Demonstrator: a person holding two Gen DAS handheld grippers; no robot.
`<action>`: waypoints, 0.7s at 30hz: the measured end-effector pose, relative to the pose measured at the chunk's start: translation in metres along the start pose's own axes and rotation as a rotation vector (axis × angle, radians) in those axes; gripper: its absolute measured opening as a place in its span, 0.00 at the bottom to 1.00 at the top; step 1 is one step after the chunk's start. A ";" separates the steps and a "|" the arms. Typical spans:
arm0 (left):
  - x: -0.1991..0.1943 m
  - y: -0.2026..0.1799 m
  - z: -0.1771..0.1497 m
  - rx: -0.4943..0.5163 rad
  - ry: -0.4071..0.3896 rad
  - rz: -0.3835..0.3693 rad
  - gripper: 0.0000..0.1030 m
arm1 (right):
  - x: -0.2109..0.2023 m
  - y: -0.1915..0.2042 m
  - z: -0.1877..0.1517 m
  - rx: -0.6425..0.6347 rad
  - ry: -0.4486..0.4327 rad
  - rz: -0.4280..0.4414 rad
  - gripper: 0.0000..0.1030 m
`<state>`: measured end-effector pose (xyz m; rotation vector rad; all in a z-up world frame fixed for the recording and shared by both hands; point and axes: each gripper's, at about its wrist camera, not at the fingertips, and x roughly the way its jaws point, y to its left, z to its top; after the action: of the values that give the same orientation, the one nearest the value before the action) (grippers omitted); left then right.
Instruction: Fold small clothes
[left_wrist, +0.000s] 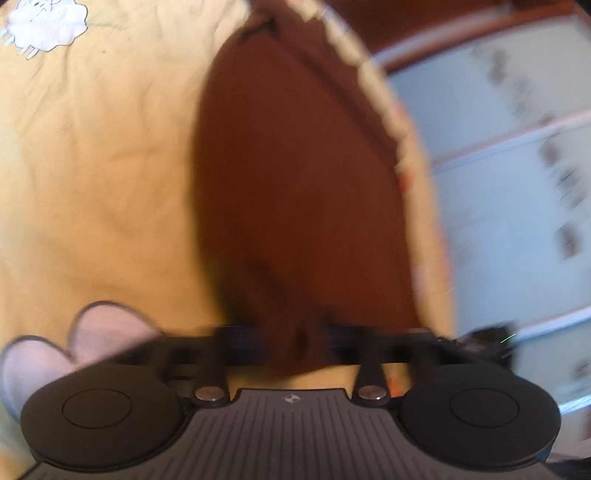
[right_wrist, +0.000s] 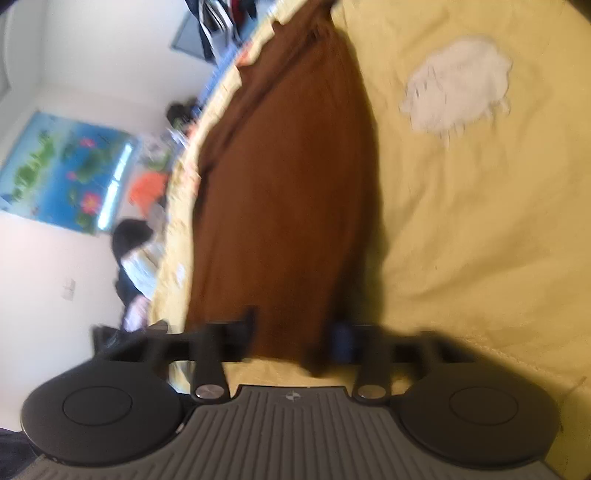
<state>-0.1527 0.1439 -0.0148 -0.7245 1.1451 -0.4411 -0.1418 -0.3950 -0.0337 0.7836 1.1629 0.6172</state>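
On yellow bedsheet, near its edge: brown garment stretched long. Left gripper clamped on one end of the cloth; right gripper clamped on the other. White sheep print beside the garment. Both views blurred.

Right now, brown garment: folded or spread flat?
Spread long, not flat: brown garment stretches along the yellow sheet, near end bunched in each claw.
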 end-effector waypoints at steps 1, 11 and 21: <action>-0.003 0.000 -0.002 0.014 -0.004 0.000 0.06 | 0.003 0.000 0.000 -0.016 0.021 -0.019 0.12; -0.039 -0.009 0.012 0.201 -0.002 0.171 0.10 | -0.024 -0.004 -0.005 -0.031 -0.011 -0.082 0.24; 0.036 -0.097 0.106 0.403 -0.456 0.387 0.87 | 0.045 0.107 0.100 -0.486 -0.372 -0.340 0.67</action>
<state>-0.0369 0.0829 0.0549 -0.2200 0.7084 -0.1553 -0.0363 -0.3181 0.0468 0.2579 0.7348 0.4191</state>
